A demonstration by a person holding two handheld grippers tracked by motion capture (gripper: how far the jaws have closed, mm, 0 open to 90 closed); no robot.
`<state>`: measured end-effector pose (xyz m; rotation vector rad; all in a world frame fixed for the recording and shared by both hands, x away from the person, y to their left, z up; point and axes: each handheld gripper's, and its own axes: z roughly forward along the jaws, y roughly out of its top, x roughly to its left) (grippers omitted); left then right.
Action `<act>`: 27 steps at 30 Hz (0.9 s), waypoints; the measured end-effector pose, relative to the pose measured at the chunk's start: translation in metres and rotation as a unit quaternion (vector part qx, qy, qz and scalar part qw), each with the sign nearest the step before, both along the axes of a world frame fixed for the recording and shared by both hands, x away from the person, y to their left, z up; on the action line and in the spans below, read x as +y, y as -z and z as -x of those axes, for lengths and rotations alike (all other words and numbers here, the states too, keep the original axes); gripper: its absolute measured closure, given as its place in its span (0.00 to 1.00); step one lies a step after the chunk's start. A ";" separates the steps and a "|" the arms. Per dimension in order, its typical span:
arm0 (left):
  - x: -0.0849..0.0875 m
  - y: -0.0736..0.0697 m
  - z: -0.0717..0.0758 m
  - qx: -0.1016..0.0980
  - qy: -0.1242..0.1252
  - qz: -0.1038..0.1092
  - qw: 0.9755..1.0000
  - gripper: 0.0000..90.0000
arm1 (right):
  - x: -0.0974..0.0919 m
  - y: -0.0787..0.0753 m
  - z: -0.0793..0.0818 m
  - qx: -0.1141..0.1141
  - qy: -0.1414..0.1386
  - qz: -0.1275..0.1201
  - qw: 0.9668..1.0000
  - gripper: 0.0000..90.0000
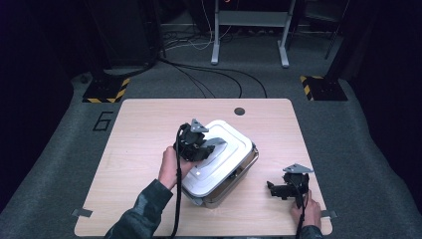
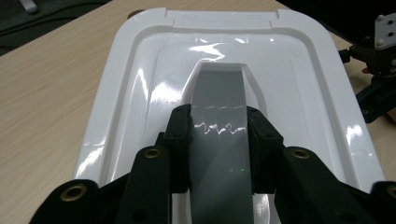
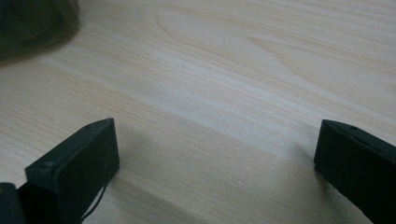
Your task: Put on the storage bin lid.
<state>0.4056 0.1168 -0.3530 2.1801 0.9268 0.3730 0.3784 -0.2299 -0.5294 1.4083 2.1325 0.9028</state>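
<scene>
A white box with a glossy white lid (image 1: 234,142) sits askew in the middle of the wooden table (image 1: 139,129). A grey handle (image 2: 219,88) lies in a recess in the middle of the lid (image 2: 140,84). My left gripper (image 2: 218,114) reaches over the lid from the left, and its black fingers (image 2: 180,135) are shut on both sides of the handle. In the high view the left gripper (image 1: 209,145) sits on top of the box. My right gripper (image 1: 272,188) rests near the table's front right edge, with its jaws (image 3: 217,130) wide open over bare wood.
The box's dull grey-green body (image 1: 234,181) shows under the lid at the front. A dark rounded shape (image 3: 32,23) fills the upper left corner of the right gripper view. There is a round cable hole (image 1: 239,111) at the table's far edge. Stands and cables are on the floor beyond.
</scene>
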 end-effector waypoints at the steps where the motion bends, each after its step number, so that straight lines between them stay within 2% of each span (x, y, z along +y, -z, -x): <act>1: -0.002 0.002 0.000 0.001 0.000 -0.001 1.000 0.74 | 0.000 0.000 0.000 0.000 0.000 0.000 1.000 0.00; 9: -0.013 0.017 -0.004 0.013 -0.004 0.004 1.000 0.74 | 0.000 0.000 0.000 0.000 -0.001 0.002 1.000 0.00; 18: -0.020 0.020 0.001 0.004 -0.001 0.011 1.000 0.74 | 0.000 0.000 0.000 0.000 -0.001 0.001 1.000 0.00; 20: -0.021 0.021 0.003 0.008 0.004 0.007 1.000 0.74 | 0.000 0.000 0.000 0.000 0.000 0.000 1.000 0.00; 24: -0.025 0.024 0.007 -0.001 0.005 -0.002 1.000 0.73 | 0.000 0.000 0.000 0.000 0.000 0.000 1.000 0.00; 27: -0.024 0.025 0.007 0.002 0.007 -0.004 1.000 0.71 | 0.000 0.000 0.000 0.000 -0.002 0.002 1.000 0.00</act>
